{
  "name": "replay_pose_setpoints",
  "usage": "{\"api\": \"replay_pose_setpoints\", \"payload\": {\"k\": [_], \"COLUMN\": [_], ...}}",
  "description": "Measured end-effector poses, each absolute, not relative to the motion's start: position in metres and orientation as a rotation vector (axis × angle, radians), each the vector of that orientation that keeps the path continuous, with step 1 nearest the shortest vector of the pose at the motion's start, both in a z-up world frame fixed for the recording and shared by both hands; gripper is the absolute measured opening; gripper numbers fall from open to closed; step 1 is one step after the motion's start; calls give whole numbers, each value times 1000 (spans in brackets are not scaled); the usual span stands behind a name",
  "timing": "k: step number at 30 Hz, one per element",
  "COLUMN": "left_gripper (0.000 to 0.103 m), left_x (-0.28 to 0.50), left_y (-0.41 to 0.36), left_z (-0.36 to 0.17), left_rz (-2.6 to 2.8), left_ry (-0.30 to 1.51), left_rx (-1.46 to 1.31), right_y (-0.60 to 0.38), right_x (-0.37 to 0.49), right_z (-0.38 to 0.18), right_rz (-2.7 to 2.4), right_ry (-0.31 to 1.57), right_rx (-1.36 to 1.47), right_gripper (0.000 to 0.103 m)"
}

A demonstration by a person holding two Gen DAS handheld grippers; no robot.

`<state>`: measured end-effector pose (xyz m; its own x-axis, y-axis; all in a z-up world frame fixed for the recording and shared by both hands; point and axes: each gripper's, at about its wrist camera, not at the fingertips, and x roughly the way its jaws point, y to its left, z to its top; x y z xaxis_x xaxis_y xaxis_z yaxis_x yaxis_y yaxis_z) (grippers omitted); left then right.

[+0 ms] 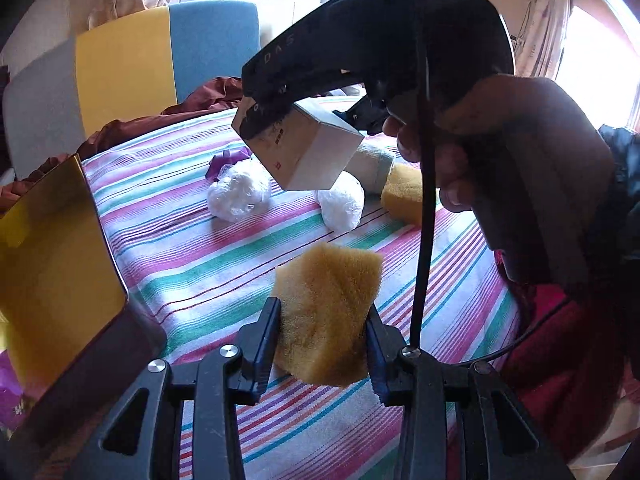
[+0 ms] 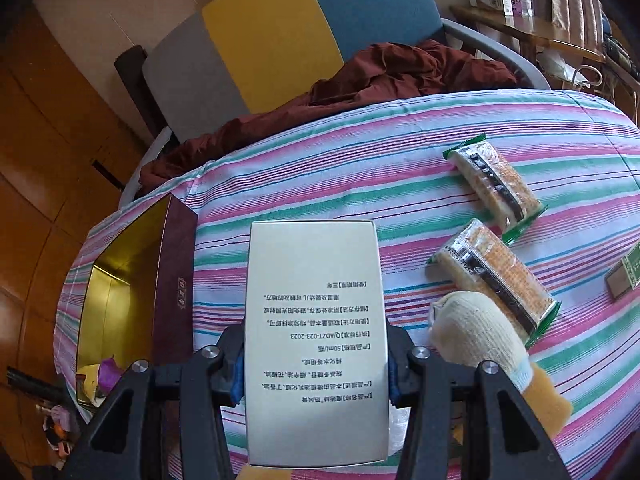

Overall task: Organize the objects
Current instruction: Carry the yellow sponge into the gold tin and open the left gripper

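My left gripper (image 1: 322, 340) is shut on a yellow sponge (image 1: 326, 312) and holds it above the striped tablecloth (image 1: 192, 248). My right gripper (image 2: 316, 364) is shut on a white carton (image 2: 316, 320) printed with text; the carton also shows in the left wrist view (image 1: 312, 148), held in the air by the right gripper (image 1: 268, 108). An open maroon box with a gold inside (image 2: 120, 276) stands at the table's left edge; its gold wall shows in the left wrist view (image 1: 52, 248). The box holds a few small items (image 2: 100, 376).
Two white plastic-wrapped balls (image 1: 238, 192) (image 1: 342, 202), a second sponge (image 1: 402, 194) and a rolled cloth (image 1: 372, 164) lie on the table. Two wrapped cracker packs (image 2: 496, 184) (image 2: 496, 280), a green packet (image 2: 628, 272) and a knit glove (image 2: 476, 332) lie right. A chair (image 2: 280, 32) with maroon fabric (image 2: 400, 76) stands behind.
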<state>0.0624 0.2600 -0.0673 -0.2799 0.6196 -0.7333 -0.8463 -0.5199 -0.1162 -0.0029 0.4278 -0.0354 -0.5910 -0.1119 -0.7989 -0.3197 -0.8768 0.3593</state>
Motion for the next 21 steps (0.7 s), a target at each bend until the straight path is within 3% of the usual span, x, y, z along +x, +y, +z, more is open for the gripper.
{"api": "replay_pose_setpoints", "payload": {"k": [21], "left_gripper": [39], "left_x": [69], "left_y": [236], "left_z": [-30], "left_rz": [1975], "left_ry": [316], "left_rx": [-886], "right_y": [422], "right_x": [-6], "right_z": [-47], "right_rz": [2563], "right_ry": [641], "right_rx": [-1444], "right_gripper": [50]}}
